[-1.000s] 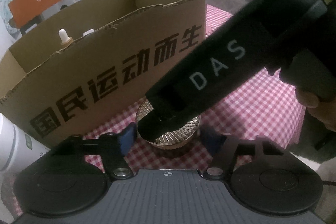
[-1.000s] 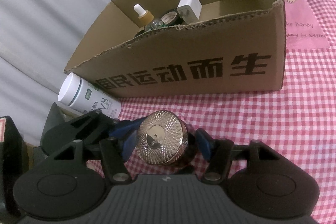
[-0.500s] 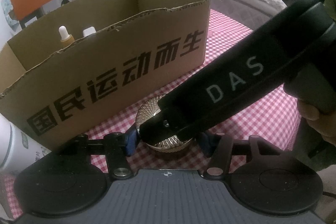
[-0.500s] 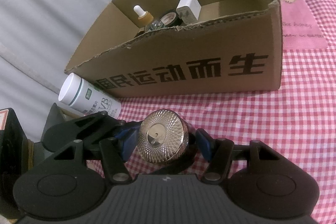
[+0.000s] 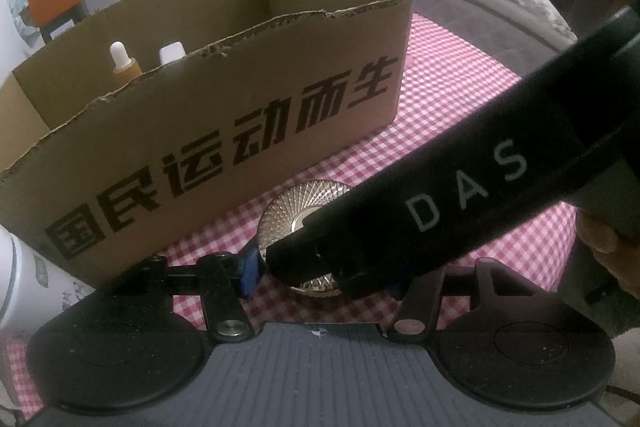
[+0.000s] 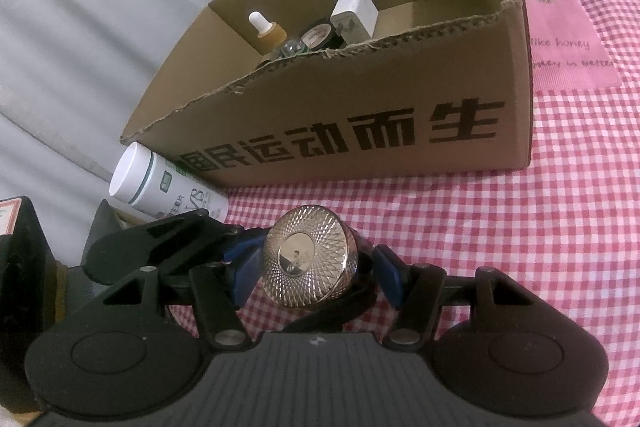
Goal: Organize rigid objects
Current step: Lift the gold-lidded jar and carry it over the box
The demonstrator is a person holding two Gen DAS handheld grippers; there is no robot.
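Presently the gold-lidded jar [image 6: 310, 263] is found at the near edge of the scene, over the red-and-white checked cloth [image 6: 520, 247] spread on the tabletop, just in front of the long printed wall of the cardboard box [image 6: 360, 147]. It is tilted, with its faceted lid turned toward the right wrist camera.

The jar is held in the right gripper [image 6: 314, 273]: the left blue pad is pressed against the rim of the lid and the right pad is set against the dark body below it, the jaws standing at a middling width.

The left gripper [image 5: 322, 275] is brought in around the same jar from the left. Its left blue pad is seen right at the lid's edge, but the other pad is hidden behind the black body of the right gripper, so it cannot be told whether the jar is gripped there. Part of a hand [image 5: 604, 239] is seen on the right gripper's handle.

A white bottle [image 6: 160, 187] is laid on its side near the box's left corner. Inside the box, toward its left end, a dropper bottle [image 6: 266, 29], a small round tin [image 6: 318, 35] and a white block [image 6: 356, 15] are gathered close together.
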